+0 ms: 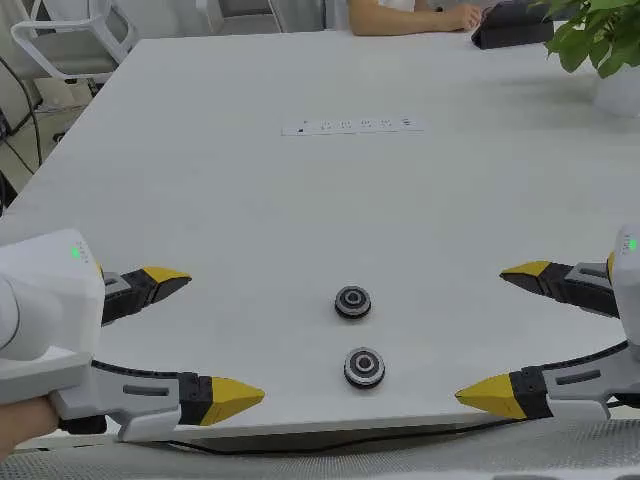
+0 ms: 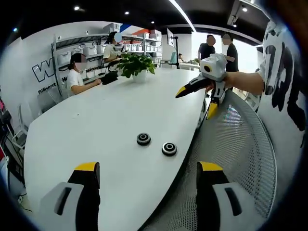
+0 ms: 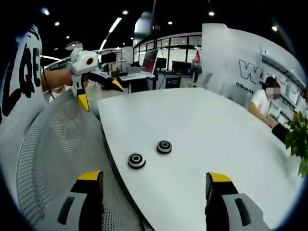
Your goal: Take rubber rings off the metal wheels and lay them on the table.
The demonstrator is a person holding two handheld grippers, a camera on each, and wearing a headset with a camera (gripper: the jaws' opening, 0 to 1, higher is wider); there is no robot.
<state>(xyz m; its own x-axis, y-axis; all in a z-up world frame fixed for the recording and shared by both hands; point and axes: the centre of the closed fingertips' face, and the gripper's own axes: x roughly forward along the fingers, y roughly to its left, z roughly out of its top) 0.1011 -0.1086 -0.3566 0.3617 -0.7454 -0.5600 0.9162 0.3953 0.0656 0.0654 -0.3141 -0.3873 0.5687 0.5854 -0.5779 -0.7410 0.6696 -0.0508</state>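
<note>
With left gripper (image 1: 222, 336) and right gripper (image 1: 482, 333) gaping wide and empty either side of two metal wheels (image 1: 353, 301) lying flat near the table (image 1: 300, 200) front edge, looks wise to pin each light, skiddy wheel and pinch its soft, stretchy rubber ring (image 1: 339, 302) at the outer rim.

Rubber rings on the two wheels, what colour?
Black rings on the metal wheels; head view shows it best.

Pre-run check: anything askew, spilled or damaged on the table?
Nothing stands out. Far wheel and near wheel lie flat on the table, apart, rubber rings on. Left gripper and right gripper open, clear of both.
</note>
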